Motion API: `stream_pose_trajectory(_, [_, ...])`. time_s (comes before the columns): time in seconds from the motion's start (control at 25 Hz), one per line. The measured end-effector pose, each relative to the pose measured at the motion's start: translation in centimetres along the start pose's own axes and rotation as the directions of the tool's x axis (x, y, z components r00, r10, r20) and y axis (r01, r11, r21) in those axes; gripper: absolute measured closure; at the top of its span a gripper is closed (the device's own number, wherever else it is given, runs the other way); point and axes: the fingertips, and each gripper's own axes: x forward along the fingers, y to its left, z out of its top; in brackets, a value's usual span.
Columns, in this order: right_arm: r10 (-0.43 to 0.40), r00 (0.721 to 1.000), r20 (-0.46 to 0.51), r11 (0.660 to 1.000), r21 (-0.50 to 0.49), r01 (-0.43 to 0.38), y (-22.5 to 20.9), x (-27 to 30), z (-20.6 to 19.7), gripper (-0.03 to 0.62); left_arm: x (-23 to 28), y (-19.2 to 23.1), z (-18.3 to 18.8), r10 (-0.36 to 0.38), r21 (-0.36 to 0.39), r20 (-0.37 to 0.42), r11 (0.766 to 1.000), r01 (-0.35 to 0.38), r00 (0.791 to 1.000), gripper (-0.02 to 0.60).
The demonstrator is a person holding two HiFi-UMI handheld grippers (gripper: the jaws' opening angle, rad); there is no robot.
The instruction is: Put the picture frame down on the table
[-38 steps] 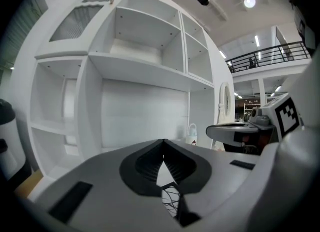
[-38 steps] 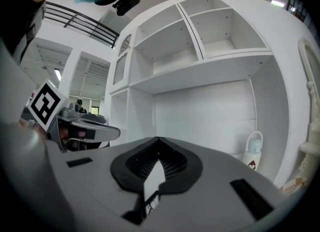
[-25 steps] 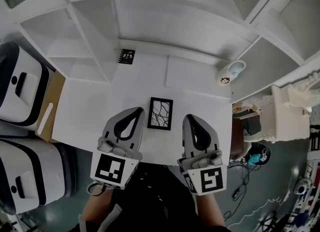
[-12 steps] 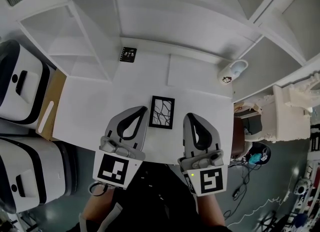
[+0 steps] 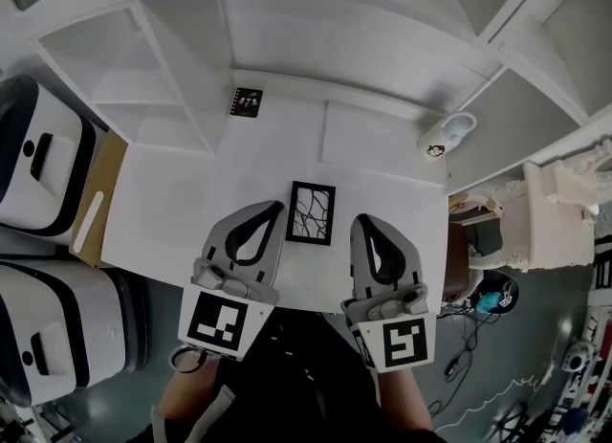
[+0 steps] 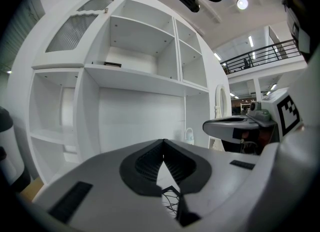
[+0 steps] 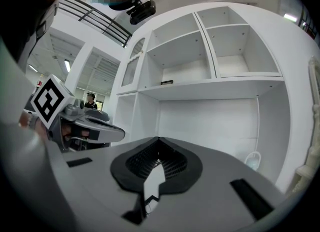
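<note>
Cut off at the left edge: two rounded white-and-black units (image 5: 38, 159). Left tool (image 5: 273, 211): grey jaws pressed together and empty; past its ribbed pads its own view shows only a corner of the picture frame (image 5: 312, 212). The frame, a black rectangle with a branching line pattern, lies flat on the smooth white table (image 5: 163, 211) between the tools, touching neither. Right tool (image 5: 363, 226): jaws likewise together, empty. A white mug (image 5: 446, 135) stands far right, before white shelving.

Smooth matt white table (image 5: 191, 211)
</note>
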Motion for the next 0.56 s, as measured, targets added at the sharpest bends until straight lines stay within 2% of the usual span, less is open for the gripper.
stream_pose_trajectory(0.56, [0.0, 1.0, -0.027, 1.0, 0.022, 0.0, 0.0, -0.09, -0.85, 0.592, -0.15, 0.03, -0.35, -0.004, -0.013, -0.007, 1.0, 0.004, 1.0, 0.58])
